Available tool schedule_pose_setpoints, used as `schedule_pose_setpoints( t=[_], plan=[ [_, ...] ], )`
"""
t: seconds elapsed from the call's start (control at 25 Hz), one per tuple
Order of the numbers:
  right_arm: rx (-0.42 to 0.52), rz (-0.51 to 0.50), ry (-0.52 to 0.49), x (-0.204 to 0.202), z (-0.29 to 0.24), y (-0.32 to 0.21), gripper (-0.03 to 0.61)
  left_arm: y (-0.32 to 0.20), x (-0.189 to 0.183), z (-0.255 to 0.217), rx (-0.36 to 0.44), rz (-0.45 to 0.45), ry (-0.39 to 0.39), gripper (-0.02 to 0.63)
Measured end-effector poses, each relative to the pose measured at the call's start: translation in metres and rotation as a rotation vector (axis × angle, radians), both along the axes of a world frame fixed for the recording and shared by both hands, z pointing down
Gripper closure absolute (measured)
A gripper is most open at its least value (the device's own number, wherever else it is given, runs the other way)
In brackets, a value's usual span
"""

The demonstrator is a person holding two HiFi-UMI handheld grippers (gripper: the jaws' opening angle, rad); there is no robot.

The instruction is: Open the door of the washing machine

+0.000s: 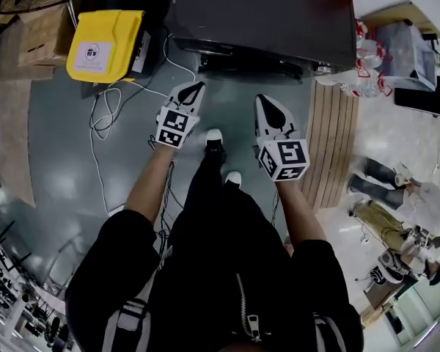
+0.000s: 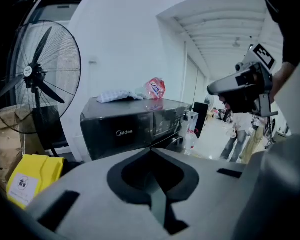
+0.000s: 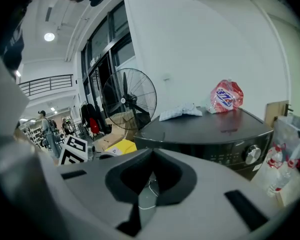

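Left gripper [image 1: 193,91] and right gripper [image 1: 263,103] clenched on nothing, side by side above the grey floor [image 1: 59,160], tips toward but apart from the dark washing machine [image 1: 264,13] at the floor's far edge.

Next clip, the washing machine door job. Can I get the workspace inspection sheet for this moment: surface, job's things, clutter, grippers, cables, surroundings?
Surface: glossy grey floor.
Job's things: dark washing machine in front of the person; its door is not in view.
Clutter: red-and-white packet and crumpled cloth on the machine's top; yellow bag on the floor beside it.
Grippers: left hand-held gripper and right hand-held gripper both shut, nothing between the jaws, short of the machine.
Cables: white cable looped on the floor near the yellow bag.
Surroundings: standing fan, wooden boards, people further off.
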State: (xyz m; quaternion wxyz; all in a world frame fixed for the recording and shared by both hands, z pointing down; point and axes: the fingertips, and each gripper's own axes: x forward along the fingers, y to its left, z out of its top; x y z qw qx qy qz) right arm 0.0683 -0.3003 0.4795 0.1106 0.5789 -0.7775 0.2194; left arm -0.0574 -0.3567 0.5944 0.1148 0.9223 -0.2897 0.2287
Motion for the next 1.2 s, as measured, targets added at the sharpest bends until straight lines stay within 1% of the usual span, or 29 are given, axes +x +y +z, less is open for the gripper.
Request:
schedule_pose_setpoints(
  t=[0.04,0.08,0.12,0.2,0.32,0.44,0.52,0.64,0.76,0.96,1.08,1.12,1.16,1.2],
  plan=[
    [-0.009,0.003,0.001,0.001,0.004,-0.002,0.574,-0.005,0.002,0.012,-0.007,0.016,-0.014,0.607],
    [-0.016,0.006,0.002,0.001,0.007,-0.004,0.574,-0.011,0.003,0.024,-0.017,0.034,-0.025,0.535],
    [-0.023,0.01,0.003,0.001,0.011,-0.005,0.574,-0.017,0.004,0.035,-0.028,0.052,-0.036,0.493],
    [-0.037,0.02,0.005,0.002,0.019,-0.007,0.574,-0.027,0.004,0.057,-0.052,0.087,-0.063,0.492],
    [-0.062,0.036,0.006,0.005,0.031,-0.006,0.574,-0.036,0.005,0.093,-0.092,0.151,-0.123,0.49],
    [-0.084,0.049,0.005,0.011,0.042,-0.004,0.574,-0.039,0.008,0.13,-0.144,0.226,-0.193,0.467],
    [-0.1,0.06,0.001,0.016,0.049,-0.001,0.574,-0.04,0.013,0.15,-0.161,0.281,-0.234,0.444],
    [-0.126,0.092,0.003,0.024,0.059,0.006,0.574,-0.039,0.02,0.184,-0.189,0.366,-0.304,0.428],
    [-0.152,0.117,0.003,0.029,0.069,0.013,0.574,-0.041,0.021,0.209,-0.198,0.434,-0.366,0.428],
    [-0.192,0.149,0.004,0.045,0.083,0.029,0.574,-0.044,0.033,0.232,-0.197,0.495,-0.408,0.433],
    [-0.207,0.169,0.001,0.053,0.087,0.033,0.574,-0.045,0.04,0.241,-0.143,0.544,-0.47,0.462],
    [-0.211,0.177,-0.003,0.054,0.088,0.035,0.574,-0.046,0.04,0.242,-0.118,0.554,-0.494,0.488],
    [-0.214,0.184,-0.008,0.055,0.089,0.038,0.574,-0.049,0.04,0.243,-0.094,0.563,-0.514,0.528],
    [-0.217,0.188,-0.011,0.056,0.09,0.04,0.574,-0.05,0.039,0.243,-0.075,0.575,-0.528,0.532]
  ],
)
